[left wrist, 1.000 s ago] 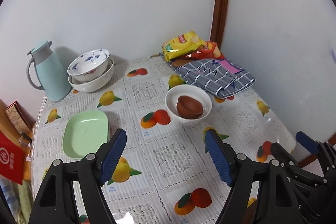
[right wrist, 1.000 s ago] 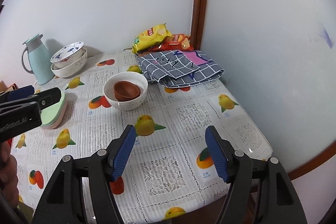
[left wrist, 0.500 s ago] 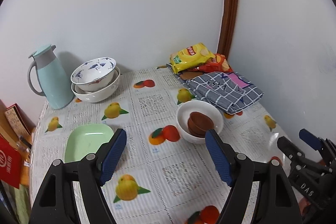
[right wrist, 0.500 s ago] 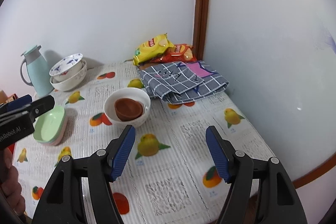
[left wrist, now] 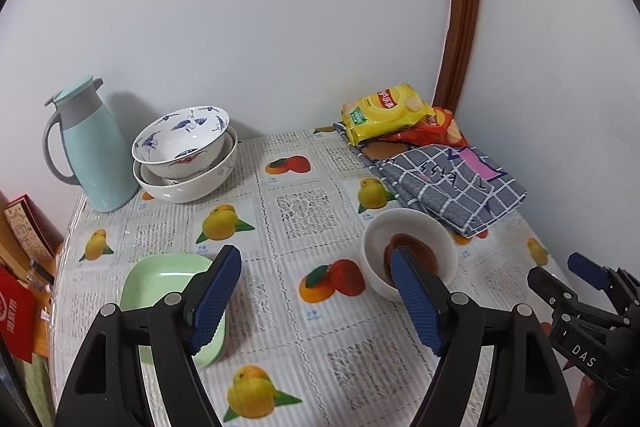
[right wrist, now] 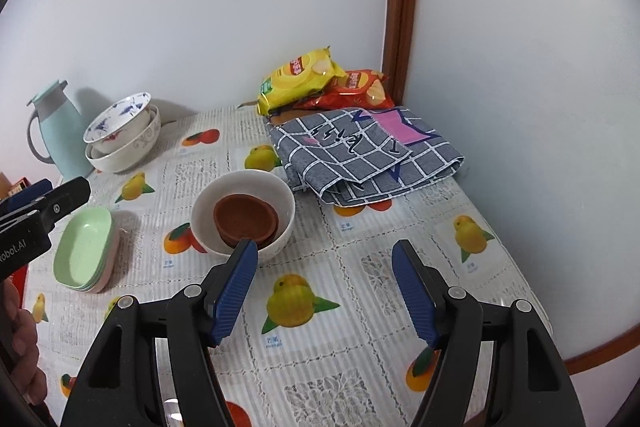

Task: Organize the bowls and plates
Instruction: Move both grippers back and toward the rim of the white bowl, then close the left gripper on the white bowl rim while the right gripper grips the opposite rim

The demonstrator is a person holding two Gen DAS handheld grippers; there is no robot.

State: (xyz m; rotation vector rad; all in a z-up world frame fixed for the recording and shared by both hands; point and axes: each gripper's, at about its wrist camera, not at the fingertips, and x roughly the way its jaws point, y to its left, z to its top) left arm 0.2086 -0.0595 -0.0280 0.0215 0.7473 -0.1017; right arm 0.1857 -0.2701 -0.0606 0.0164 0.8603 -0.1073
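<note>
R gripper (left wrist: 560, 277) body reads "DAS" (lower right), L gripper (right wrist: 40, 195) "obot.AI" at left edge; both jaws released, nothing gripped.

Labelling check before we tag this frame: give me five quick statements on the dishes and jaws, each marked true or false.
1. A brown bowl sits inside the white bowl. True.
2. The blue-patterned bowl stands alone on the tablecloth. False: it is nested in a larger white bowl beside the light blue thermos jug.
3. The green plate tops a stack with a pinkish plate below. True.
4. The left gripper is shut on the green plate. False: its jaws are open and hold nothing.
5. The right gripper grips the checked cloth. False: its jaws are open and empty; the cloth lies folded near the chip bags.
</note>
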